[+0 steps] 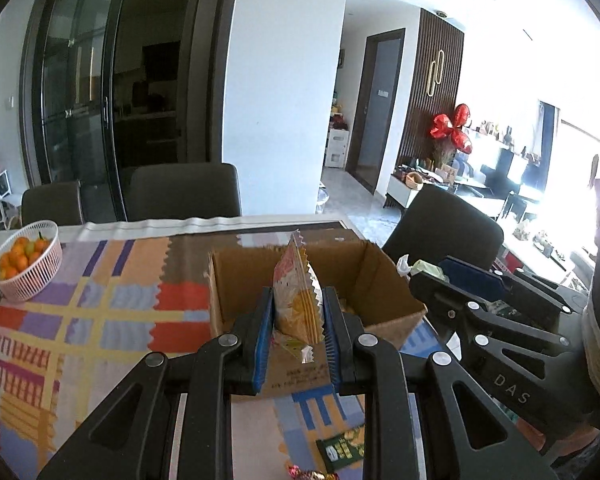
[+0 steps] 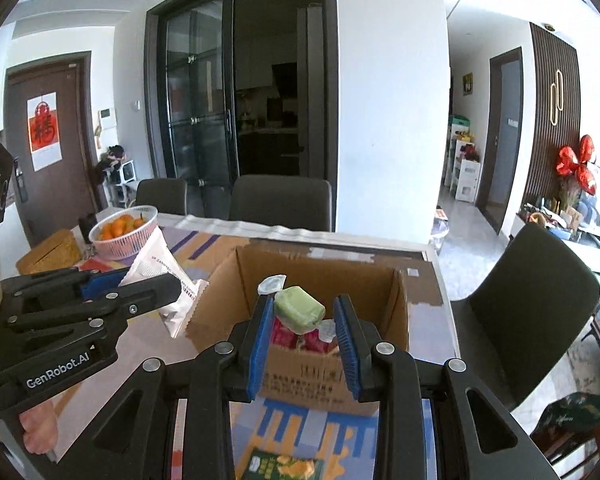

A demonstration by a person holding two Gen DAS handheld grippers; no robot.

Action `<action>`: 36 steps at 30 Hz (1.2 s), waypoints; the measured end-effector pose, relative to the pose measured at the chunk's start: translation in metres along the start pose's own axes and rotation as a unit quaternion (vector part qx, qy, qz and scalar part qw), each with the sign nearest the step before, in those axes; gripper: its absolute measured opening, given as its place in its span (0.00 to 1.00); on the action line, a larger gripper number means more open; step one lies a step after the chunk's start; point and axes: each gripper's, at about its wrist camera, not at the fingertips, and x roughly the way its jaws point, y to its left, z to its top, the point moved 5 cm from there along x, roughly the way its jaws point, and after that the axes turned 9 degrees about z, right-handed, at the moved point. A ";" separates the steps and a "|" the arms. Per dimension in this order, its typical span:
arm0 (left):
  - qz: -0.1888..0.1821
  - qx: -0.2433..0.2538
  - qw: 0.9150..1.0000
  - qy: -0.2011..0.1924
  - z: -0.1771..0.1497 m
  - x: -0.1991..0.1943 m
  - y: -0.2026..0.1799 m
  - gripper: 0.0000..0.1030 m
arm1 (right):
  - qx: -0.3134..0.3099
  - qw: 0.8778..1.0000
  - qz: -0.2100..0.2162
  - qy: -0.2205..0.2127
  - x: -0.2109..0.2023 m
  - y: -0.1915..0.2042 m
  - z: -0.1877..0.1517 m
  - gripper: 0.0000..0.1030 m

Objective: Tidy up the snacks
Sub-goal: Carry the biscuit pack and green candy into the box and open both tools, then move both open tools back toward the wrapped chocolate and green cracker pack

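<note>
My left gripper [image 1: 298, 294] is shut on a yellow and pink snack packet [image 1: 296, 304] with crimped edges, held upright above the near wall of an open cardboard box [image 1: 376, 280]. From the right wrist view the same left gripper [image 2: 148, 286] shows at the left with the packet's white back [image 2: 160, 276]. My right gripper [image 2: 304, 302] is shut on a small green wrapped candy [image 2: 300, 308] with clear twisted ends, held over the cardboard box [image 2: 228, 300]. Red packets [image 2: 288, 338] lie inside the box. The right gripper [image 1: 428, 276] also shows at the right of the left wrist view.
A pink basket of oranges [image 1: 24, 264] stands at the table's far left. A green snack packet [image 2: 284, 466] and a foil candy [image 1: 304, 474] lie on the patterned cloth below the grippers. Dark chairs [image 1: 184, 188] ring the table. A woven box [image 2: 50, 256] sits beside the basket.
</note>
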 end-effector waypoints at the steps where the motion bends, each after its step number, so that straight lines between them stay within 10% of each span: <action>1: 0.001 0.002 1.000 0.001 0.004 0.004 0.000 0.24 | 0.001 1.000 0.000 0.001 0.003 -0.001 0.003 0.32; 14: 0.016 0.010 0.999 0.043 0.030 0.063 0.001 0.34 | 0.017 0.999 -0.020 0.036 0.055 -0.039 0.021 0.34; 16: 0.021 0.001 0.999 0.046 0.029 0.063 0.003 0.49 | 0.018 0.998 -0.041 0.036 0.058 -0.045 0.022 0.56; 36: 0.027 0.031 0.996 0.078 -0.080 -0.006 -0.020 0.54 | 0.008 0.998 -0.056 0.024 -0.023 -0.022 -0.060 0.62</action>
